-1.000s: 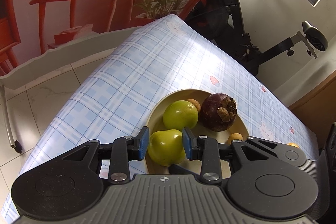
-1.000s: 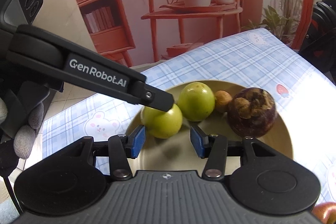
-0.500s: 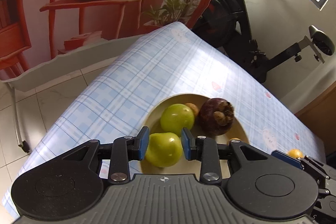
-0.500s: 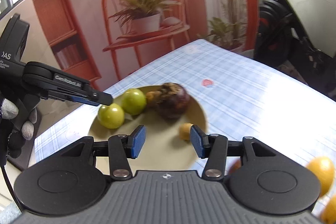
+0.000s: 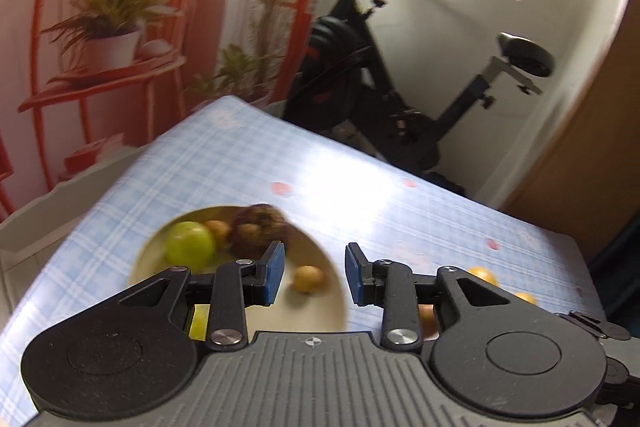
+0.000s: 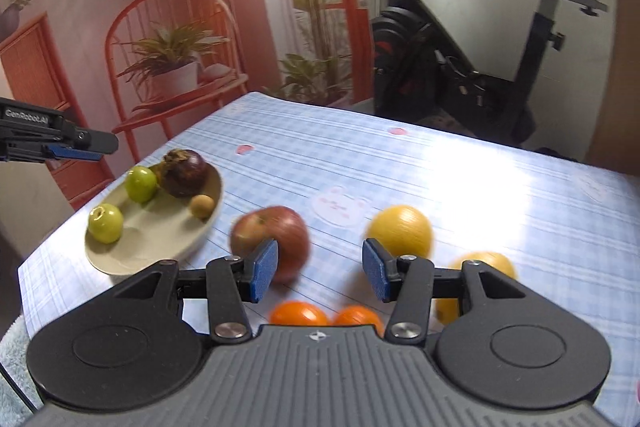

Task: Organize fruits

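Nearest the right gripper (image 6: 320,273), two small orange fruits (image 6: 298,313) lie just below its spread, empty fingers (image 6: 264,269), probably waiting to be collected. A little farther, the red apple (image 6: 272,237) and a yellow orange (image 6: 400,231) rest loose on the surface (image 6: 440,179). Left of them, the plate (image 6: 168,247) gathers two green fruits (image 6: 106,223), a mangosteen (image 6: 184,173) and a small brown fruit. The left gripper (image 5: 314,275), its fingers apart and empty, hangs over the plate's edge; this view is blurred.

Left tongs (image 5: 315,275) and right tongs (image 6: 319,271) both parted, empty, angled downward.
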`<state>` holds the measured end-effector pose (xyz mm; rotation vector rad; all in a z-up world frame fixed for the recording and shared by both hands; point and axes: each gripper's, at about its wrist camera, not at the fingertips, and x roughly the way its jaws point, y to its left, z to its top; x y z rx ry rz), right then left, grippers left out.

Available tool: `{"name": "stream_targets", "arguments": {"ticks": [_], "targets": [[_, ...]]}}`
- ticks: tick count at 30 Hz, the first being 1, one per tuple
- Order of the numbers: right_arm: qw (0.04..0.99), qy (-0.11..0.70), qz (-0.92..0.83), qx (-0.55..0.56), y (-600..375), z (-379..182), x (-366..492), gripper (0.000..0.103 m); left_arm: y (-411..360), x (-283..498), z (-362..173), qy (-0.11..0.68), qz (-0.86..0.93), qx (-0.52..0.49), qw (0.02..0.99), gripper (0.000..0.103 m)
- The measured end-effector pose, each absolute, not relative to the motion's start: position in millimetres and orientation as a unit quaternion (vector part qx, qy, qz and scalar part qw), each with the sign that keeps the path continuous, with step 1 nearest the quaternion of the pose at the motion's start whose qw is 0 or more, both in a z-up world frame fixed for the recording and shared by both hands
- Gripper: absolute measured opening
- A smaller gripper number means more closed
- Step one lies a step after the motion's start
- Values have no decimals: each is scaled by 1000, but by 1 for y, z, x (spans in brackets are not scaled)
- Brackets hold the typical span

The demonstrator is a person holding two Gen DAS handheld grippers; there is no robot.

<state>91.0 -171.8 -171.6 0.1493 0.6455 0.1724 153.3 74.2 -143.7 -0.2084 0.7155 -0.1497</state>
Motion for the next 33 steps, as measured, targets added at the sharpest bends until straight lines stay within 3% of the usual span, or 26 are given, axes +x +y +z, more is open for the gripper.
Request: {"name": "stream_targets", "arguments": {"ticks": [10,25,33], "targets": [[942,316,54,95,-204,-184,44,50,9,133,-163,369,-145,-69,916,34],[932,342,94,68,-183,-213,29,50,-3,125,-177,397,-161,-52,902,34],[931,344,98,72,-183,-218,31,43,-10,126,-180,399,-149,-46,903,34]]}}
